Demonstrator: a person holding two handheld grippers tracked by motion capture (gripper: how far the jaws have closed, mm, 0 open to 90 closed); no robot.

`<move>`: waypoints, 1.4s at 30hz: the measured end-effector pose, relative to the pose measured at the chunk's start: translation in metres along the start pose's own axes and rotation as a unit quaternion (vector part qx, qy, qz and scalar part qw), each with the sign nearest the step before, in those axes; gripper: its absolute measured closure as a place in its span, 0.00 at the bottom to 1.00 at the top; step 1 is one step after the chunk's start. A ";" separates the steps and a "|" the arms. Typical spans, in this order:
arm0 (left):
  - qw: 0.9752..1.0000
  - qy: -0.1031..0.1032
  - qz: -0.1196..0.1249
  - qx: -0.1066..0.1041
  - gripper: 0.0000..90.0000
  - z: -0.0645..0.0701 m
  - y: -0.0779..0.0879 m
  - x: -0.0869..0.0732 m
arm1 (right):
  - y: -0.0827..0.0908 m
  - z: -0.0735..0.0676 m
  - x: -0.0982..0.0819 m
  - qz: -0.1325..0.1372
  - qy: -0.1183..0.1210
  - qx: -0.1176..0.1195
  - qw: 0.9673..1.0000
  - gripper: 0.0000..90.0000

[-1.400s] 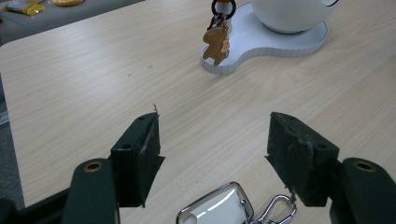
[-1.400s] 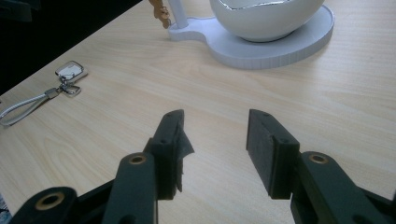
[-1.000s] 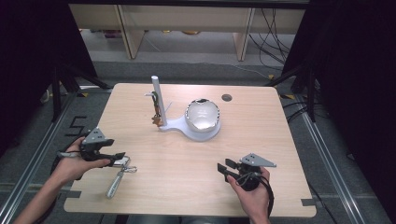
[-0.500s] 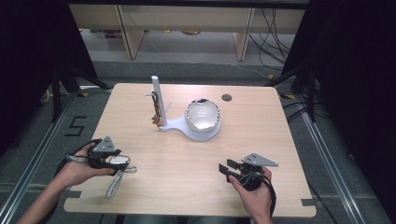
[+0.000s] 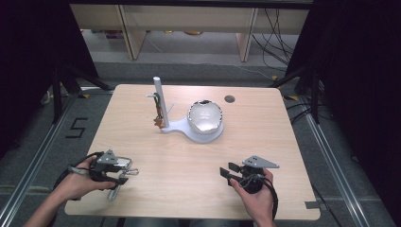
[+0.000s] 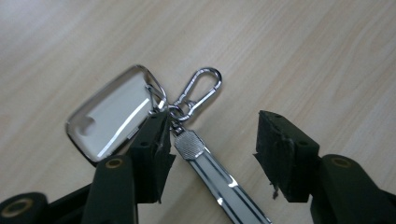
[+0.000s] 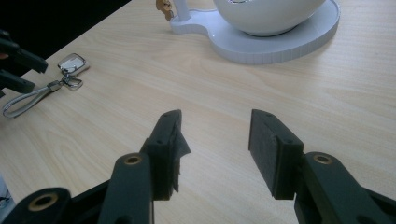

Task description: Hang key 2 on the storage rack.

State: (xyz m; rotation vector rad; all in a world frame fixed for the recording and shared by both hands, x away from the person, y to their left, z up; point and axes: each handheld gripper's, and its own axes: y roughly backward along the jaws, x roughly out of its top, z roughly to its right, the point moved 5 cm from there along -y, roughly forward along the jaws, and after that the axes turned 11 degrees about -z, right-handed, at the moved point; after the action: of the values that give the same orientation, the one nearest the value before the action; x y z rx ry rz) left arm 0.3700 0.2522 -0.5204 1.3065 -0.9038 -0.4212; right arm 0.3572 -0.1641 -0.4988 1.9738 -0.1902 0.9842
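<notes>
We see a wooden surface [image 5: 189,156] from above, with a person's forearms coming in from the near edge. The left hand-held gripper [image 5: 124,171] hovers low over a keychain [image 6: 187,140] at the near left of the surface. From the left gripper view, its jaws have just been closing yet remain apart, and the keychain lies flat between them: a silver strap [image 6: 224,179], a snap hook [image 6: 201,88] and a glossy white tag [image 6: 114,112]. One jaw touches the tag's edge; the other stands clear of the strap, so nothing is gripped.

The right hand-held gripper [image 5: 227,172] sits at the near right, its jaws wide, having just been opening, with nothing between them.

Farther back stands a white stand [image 5: 196,135] with an upright post [image 5: 159,101] and a rounded bowl [image 5: 204,116].
</notes>
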 end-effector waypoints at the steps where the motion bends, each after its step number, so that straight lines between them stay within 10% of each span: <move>1: 1.000 0.005 -0.004 0.004 0.50 0.000 -0.004 -0.001 | 0.000 0.000 0.000 -0.001 0.000 -0.001 1.000 0.61; 18: 0.995 0.097 -0.040 -0.002 0.70 -0.011 -0.017 -0.002 | 0.001 0.001 0.000 -0.005 -0.002 -0.010 1.000 0.59; 25: 0.993 0.100 -0.064 0.020 0.82 -0.012 -0.016 0.002 | 0.003 -0.002 -0.001 -0.013 -0.012 -0.007 1.000 0.58; 42: 0.990 0.126 0.055 -0.031 0.82 -0.014 0.006 0.013 | 0.000 0.002 0.000 -0.003 -0.001 -0.013 1.000 0.58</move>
State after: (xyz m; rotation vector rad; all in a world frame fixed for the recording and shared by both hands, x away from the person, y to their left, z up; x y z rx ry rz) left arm 0.3876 0.2530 -0.5106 1.2157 -0.7410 -0.1907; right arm 0.3582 -0.1655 -0.4987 1.9500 -0.1968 0.9722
